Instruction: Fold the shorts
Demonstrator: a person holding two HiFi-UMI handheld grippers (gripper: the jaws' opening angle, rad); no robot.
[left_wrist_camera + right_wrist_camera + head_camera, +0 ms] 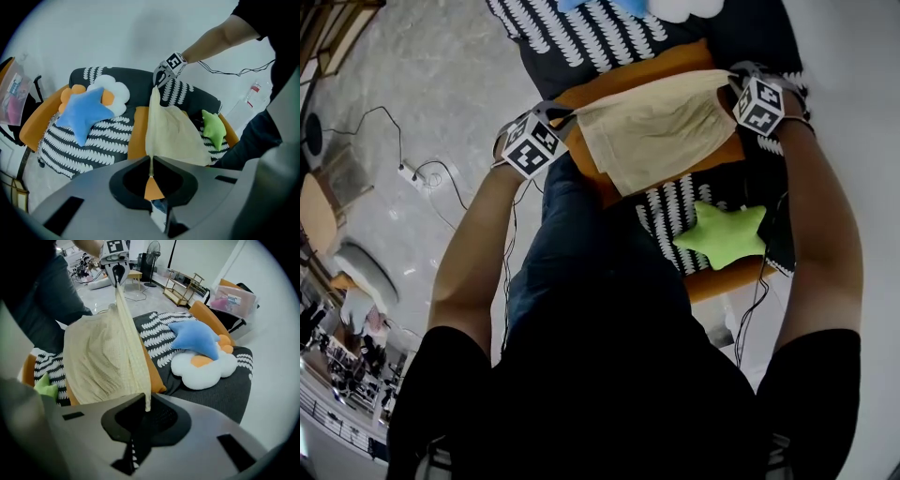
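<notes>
The cream shorts [656,131] hang stretched between my two grippers above an orange cushion [637,80] on the patterned sofa [581,42]. My left gripper [570,117] is shut on the shorts' left corner. My right gripper [729,86] is shut on the right corner. In the left gripper view the cloth [171,131] runs from my jaws [151,161] up to the other gripper [161,79]. From the right gripper view, the shorts [101,357] stretch taut from the jaws [146,401] to the left gripper [116,270].
A green star pillow [722,234] lies on the sofa near me. A blue star pillow [84,112] and a white flower pillow [115,91] rest at the sofa's far end. A power strip [411,173] with cables lies on the floor. A bottle [251,93] stands by the wall.
</notes>
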